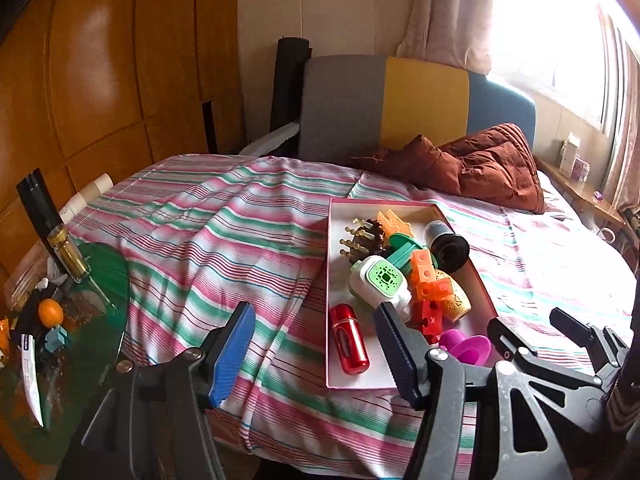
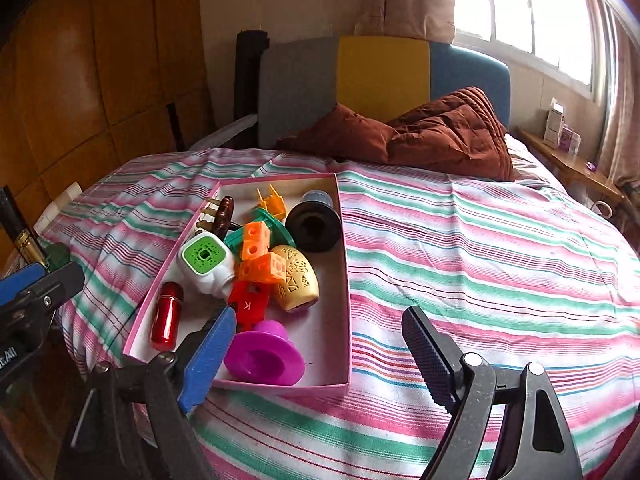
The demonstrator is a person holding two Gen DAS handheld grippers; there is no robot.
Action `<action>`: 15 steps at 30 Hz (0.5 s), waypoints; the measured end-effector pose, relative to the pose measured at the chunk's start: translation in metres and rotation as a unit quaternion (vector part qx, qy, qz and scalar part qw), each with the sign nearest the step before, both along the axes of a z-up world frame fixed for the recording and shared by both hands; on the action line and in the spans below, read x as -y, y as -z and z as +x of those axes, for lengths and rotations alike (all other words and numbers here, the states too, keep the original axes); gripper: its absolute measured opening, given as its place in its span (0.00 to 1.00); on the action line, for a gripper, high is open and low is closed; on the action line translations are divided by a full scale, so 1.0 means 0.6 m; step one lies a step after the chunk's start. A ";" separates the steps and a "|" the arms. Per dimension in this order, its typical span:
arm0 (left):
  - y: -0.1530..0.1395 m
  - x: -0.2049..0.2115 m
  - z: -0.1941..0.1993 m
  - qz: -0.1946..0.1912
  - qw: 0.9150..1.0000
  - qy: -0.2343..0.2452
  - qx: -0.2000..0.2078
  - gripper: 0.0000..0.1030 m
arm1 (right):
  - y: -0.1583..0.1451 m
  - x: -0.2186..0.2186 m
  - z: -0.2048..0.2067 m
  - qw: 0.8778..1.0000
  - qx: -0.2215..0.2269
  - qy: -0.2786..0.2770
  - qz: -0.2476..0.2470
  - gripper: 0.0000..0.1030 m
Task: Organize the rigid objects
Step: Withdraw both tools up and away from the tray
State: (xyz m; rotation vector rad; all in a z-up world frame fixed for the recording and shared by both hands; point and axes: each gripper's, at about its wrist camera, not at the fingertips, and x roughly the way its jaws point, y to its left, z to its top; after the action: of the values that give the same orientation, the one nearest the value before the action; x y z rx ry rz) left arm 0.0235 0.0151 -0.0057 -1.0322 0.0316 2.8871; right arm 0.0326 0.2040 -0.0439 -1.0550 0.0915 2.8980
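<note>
**Both grippers wide, box of toys dead ahead**

Here we are over the striped bedspread (image 2: 480, 240), and the pink box (image 2: 347, 288) sits on it crammed with hard little things. The right gripper (image 2: 320, 356) hangs just short of the box's near edge, jaws spread wide and nothing between the pads. Its blue finger overlaps the near left part of the box, the black one sits over bare bedspread to the right. Right in front of it, touching nothing but the box floor, is the purple cup-shaped piece (image 2: 262, 354), lying on its side with its mouth turned toward the camera.

The left gripper (image 1: 316, 348) is released too, empty, pads well apart. From its side the box lies ahead and to the right, with the red capsule (image 1: 349, 338) nearest, its long axis running away from the fingers, roughly along the box's left wall.

Further in: the white gadget with the green face (image 2: 206, 258), the orange cubes (image 2: 260, 252), the cream patterned egg (image 2: 298, 278), the black spool (image 2: 314, 220).

So which hand goes? By my read the right is nearer the purple piece, the left nearer the red capsule. A grab on that capsule wants the jaws across its short width, not along its length.
</note>
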 end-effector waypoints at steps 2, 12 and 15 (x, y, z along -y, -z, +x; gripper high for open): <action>-0.002 0.001 0.002 0.001 1.000 0.002 -0.001 0.60 | -0.002 0.003 0.002 1.000 -0.001 -0.001 -0.001 0.83; -0.004 0.006 0.009 0.003 1.000 0.002 -0.003 0.56 | -0.009 0.010 0.005 1.000 -0.006 -0.001 0.004 0.83; -0.005 0.007 0.010 0.002 1.000 0.000 -0.003 0.56 | -0.010 0.010 0.005 1.000 -0.008 0.000 0.005 0.83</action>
State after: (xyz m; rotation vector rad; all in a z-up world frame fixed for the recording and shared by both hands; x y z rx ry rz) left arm 0.0295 0.0107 -0.0028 -1.0217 0.0261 2.8890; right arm 0.0357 0.1977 -0.0382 -1.0319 0.0771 2.9037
